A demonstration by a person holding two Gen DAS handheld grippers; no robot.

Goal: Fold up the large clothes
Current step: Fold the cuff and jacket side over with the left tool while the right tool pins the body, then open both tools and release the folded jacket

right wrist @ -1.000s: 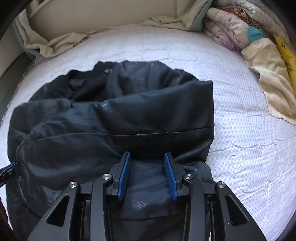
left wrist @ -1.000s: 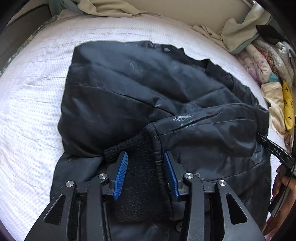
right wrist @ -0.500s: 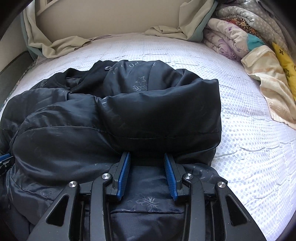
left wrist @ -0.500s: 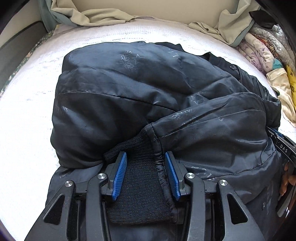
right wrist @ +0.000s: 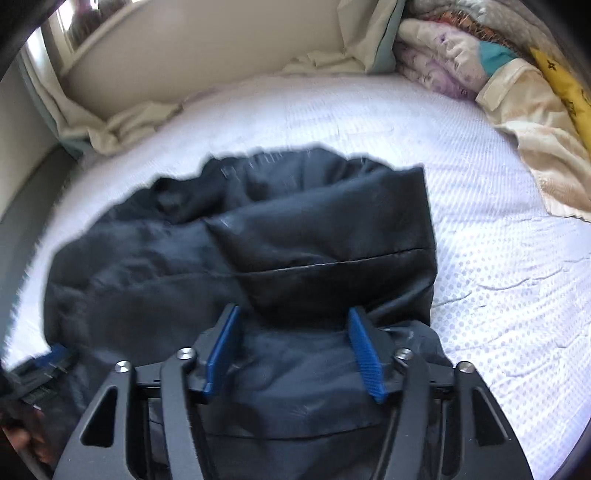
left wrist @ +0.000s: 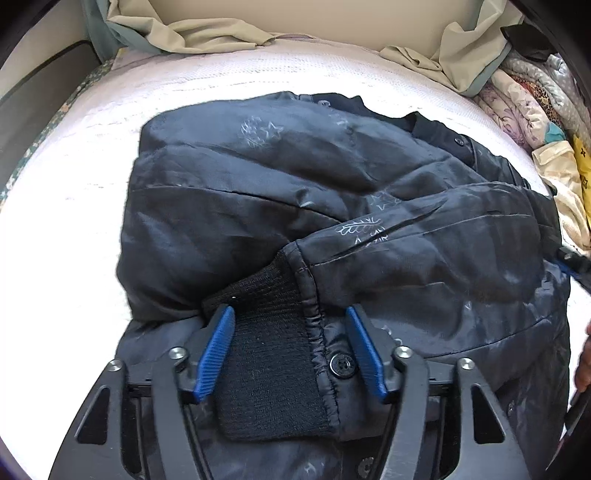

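Note:
A large black padded jacket (left wrist: 295, 206) lies folded over itself on the white bed (left wrist: 74, 177). Its black knit cuff (left wrist: 266, 332) lies between the blue pads of my left gripper (left wrist: 290, 332), whose jaws stand wide apart around it. The jacket also fills the right wrist view (right wrist: 258, 240), blurred by motion. My right gripper (right wrist: 293, 332) is open, with jacket cloth lying loose between its blue pads. The right gripper's tip shows at the left wrist view's right edge (left wrist: 574, 264), and the left gripper's tip at the right wrist view's left edge (right wrist: 51, 356).
Beige sheets (left wrist: 207, 33) are bunched along the headboard. A pile of patterned bedding and clothes (right wrist: 491, 81) lies at the bed's right side. Bare white mattress (right wrist: 498, 277) lies to the right of the jacket.
Both grippers have opened wider and let go of the jacket. Both have drawn back a little, and the folded jacket has settled on the bed.

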